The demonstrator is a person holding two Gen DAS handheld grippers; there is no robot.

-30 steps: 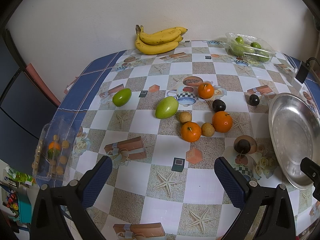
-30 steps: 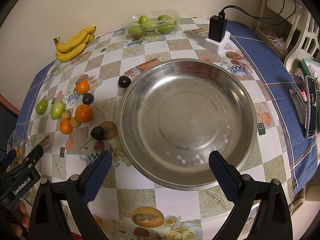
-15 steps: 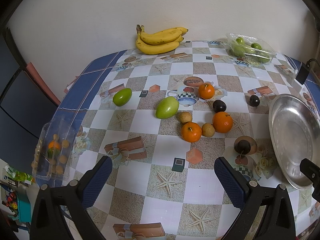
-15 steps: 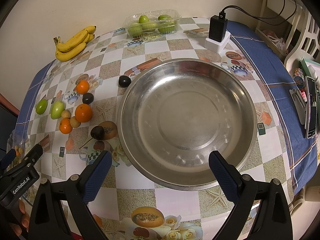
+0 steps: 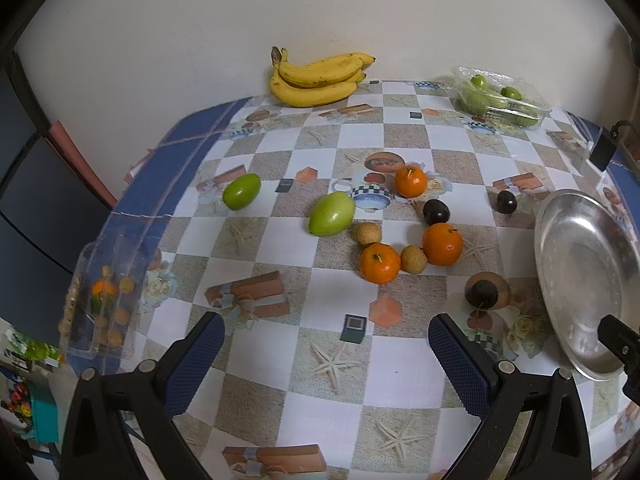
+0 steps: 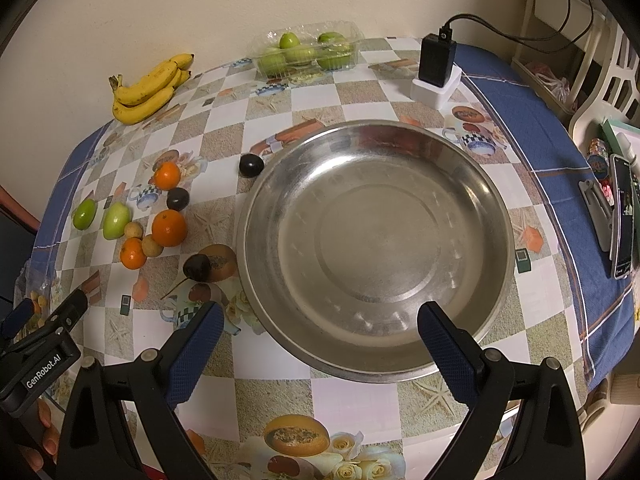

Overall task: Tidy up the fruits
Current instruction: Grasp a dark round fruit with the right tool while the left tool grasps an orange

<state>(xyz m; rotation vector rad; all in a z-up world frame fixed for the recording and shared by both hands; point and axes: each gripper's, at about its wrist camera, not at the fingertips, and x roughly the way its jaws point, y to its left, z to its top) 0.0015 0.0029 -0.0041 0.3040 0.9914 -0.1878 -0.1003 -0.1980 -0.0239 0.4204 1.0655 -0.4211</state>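
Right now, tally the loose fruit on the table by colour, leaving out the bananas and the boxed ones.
Orange: 3
Green: 2
Dark: 3
Small tan: 2
Total: 10

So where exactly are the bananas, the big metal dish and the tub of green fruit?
bananas (image 5: 318, 80), left wrist view, middle of the bunch.
metal dish (image 6: 496, 200), right wrist view, bare right inner wall.
tub of green fruit (image 6: 308, 54), right wrist view, clear front wall.
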